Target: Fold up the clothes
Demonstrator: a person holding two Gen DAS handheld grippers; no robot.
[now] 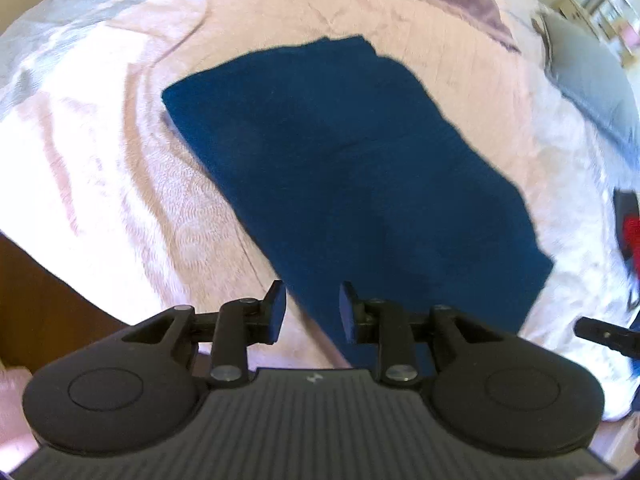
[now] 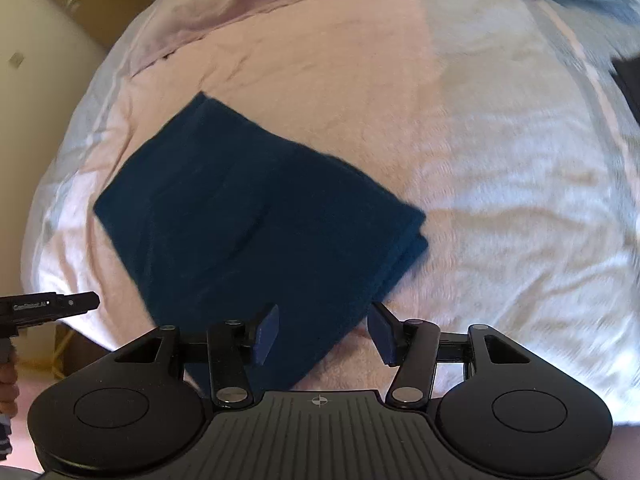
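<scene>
The left gripper (image 1: 312,312) has its two black fingers a little way apart, with nothing between them; only the near edge of the cloth shows far below through the gap. The right gripper (image 2: 323,336) has its blue-padded fingers set wider, and it is empty too. Both point down at the bed from above and touch nothing. Just past the fingers of each one lies the dark blue garment (image 1: 352,176), flat on the bed. It looks like a neat block with straight sides and a doubled edge on the side away from the left gripper, so it seems to be folded over at least once already. I cannot tell what kind of clothing it is. All around it is the pink bedspread (image 1: 120,152), a bit wrinkled but with no other loose clothes close by. Beyond the blue garment, at the head of the bed, sits a mauve pillow (image 2: 248,4). Far off to the right gripper's side something red and dark (image 1: 630,232) lies near the bed's edge; it is too small and blurry to name. My guess is that this fold is done, or nearly done. What may be left is one more fold to make it smaller, or putting it aside and getting the next piece.
</scene>
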